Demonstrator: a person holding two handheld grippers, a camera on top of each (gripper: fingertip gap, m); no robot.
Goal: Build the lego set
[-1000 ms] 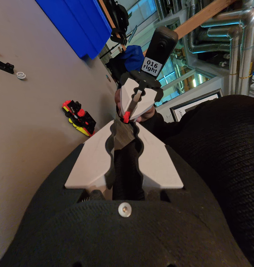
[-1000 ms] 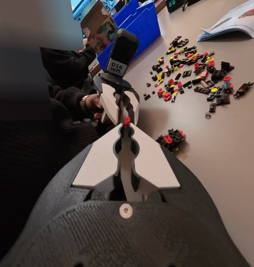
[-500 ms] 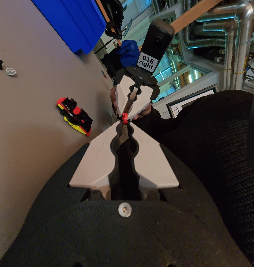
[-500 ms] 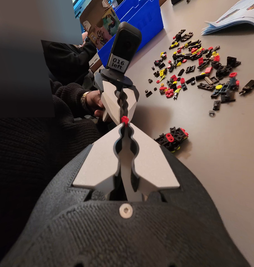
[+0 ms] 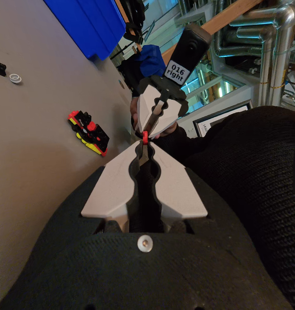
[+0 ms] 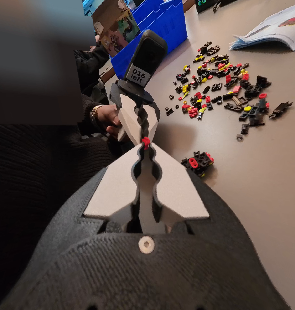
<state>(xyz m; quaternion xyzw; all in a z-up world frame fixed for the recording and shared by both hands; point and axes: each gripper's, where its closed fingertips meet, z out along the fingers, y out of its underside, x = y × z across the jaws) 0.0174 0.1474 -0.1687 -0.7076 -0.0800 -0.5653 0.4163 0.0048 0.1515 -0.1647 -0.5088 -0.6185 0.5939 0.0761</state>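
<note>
Left gripper point(image 5: 145, 144): clenched on the small red piece point(image 5: 145, 137), tip to tip with the other tool.
Right gripper point(image 6: 145, 148): clamped on the same red piece.
Brick model point(image 6: 197, 163): on the table point(image 6: 244, 176), just right of the right gripper.
Loose bricks point(image 6: 227, 90): far ahead-right.
Blue bin point(image 6: 160, 28): beyond.

Small plastic piece point(image 5: 145, 137) red; brick assembly point(image 5: 88, 132) black, red, yellow; storage bin point(image 6: 157, 25) blue; table surface point(image 6: 244, 167) grey-beige; knit sleeve point(image 5: 244, 167) black.

booklet point(image 6: 277, 31) cut off, far bricks point(image 6: 227, 87) too small
</note>
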